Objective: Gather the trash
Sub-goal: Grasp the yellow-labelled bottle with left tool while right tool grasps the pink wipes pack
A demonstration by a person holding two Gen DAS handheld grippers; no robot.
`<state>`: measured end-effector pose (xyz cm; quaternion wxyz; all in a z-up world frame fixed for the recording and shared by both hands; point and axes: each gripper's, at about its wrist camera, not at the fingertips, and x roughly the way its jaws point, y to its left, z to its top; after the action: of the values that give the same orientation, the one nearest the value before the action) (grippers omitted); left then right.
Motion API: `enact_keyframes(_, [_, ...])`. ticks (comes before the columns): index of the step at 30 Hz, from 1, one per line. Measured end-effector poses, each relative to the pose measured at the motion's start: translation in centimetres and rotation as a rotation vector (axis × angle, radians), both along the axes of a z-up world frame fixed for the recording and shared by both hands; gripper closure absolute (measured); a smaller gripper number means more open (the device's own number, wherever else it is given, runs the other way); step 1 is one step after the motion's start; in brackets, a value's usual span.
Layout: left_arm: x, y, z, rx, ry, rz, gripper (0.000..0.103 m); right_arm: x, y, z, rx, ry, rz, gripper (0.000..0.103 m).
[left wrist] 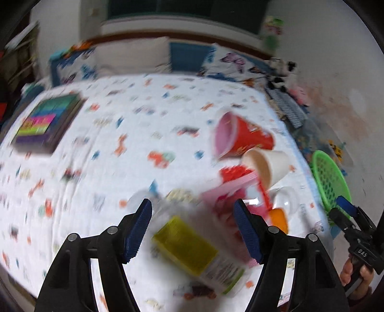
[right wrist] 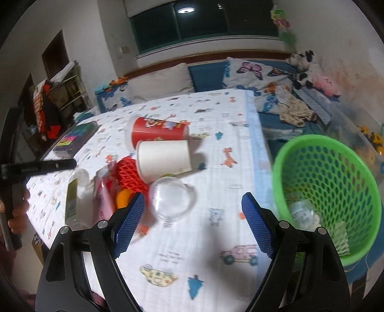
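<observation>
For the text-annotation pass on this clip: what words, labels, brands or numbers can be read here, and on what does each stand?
"DAS": white letters on the black body of the right gripper, seen in the left wrist view.
Bottle label: print too blurred to read.
Red cup: cartoon print, no legible words.
Book cover: too small to read.
Tablecloth: faint lettering, unreadable.

Dim ceiling-lamp (right wrist: 184, 10) light; heavy left-view blur, fisheye-warped edges.

Both wrist views look down, close, sharing cups (left wrist: 244, 141) (right wrist: 163, 146), basket (left wrist: 331, 177) (right wrist: 328, 192).
</observation>
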<state>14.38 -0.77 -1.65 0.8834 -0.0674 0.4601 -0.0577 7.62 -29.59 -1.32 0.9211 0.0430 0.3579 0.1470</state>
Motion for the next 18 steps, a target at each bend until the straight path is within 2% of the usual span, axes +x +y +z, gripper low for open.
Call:
enact_keyframes(5, [-0.5, 1.3, -2.1, -0.069, 0.088, 0.082, 0.035, 0.0, 0.7, -0.1, 0.002, 0.002, 0.019, 0.020])
enact_keyframes(18, [0.7, 1.6, -4.4, -0.084, 0.153, 0.180, 0.031, -0.4, 1.1, -0.4, 0.005, 0.014, 0.032, 0.020])
